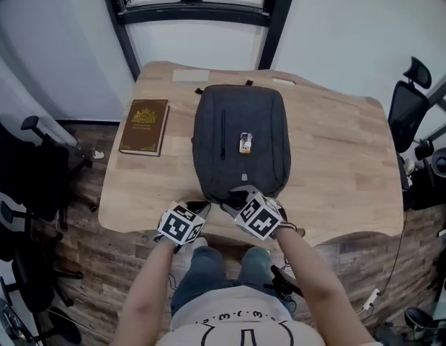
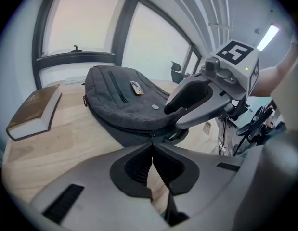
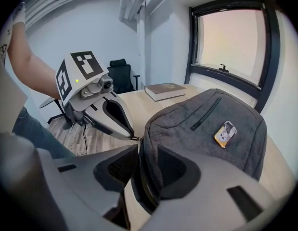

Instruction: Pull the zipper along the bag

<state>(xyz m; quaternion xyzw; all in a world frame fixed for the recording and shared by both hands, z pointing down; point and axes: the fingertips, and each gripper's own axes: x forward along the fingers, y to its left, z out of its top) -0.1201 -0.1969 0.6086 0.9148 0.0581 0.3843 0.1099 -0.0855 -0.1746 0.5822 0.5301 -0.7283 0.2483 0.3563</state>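
A dark grey backpack [image 1: 241,139] lies flat in the middle of the wooden table [image 1: 338,157], its bottom end toward me. My left gripper [image 1: 199,209] is at the bag's near left corner. Its jaws are shut on the small metal zipper pull [image 2: 151,135], which also shows in the right gripper view, zipper pull [image 3: 135,139]. My right gripper [image 1: 237,199] is just to the right of it, shut on the bag's near edge [image 3: 148,167], with the grey fabric pinched between its jaws. The two grippers are almost touching.
A brown book [image 1: 144,126] lies on the table left of the bag. A small yellow-and-white tag [image 1: 245,143] sits on top of the bag. Black office chairs [image 1: 35,171] stand on the floor at both sides. A window frame [image 1: 197,9] is behind the table.
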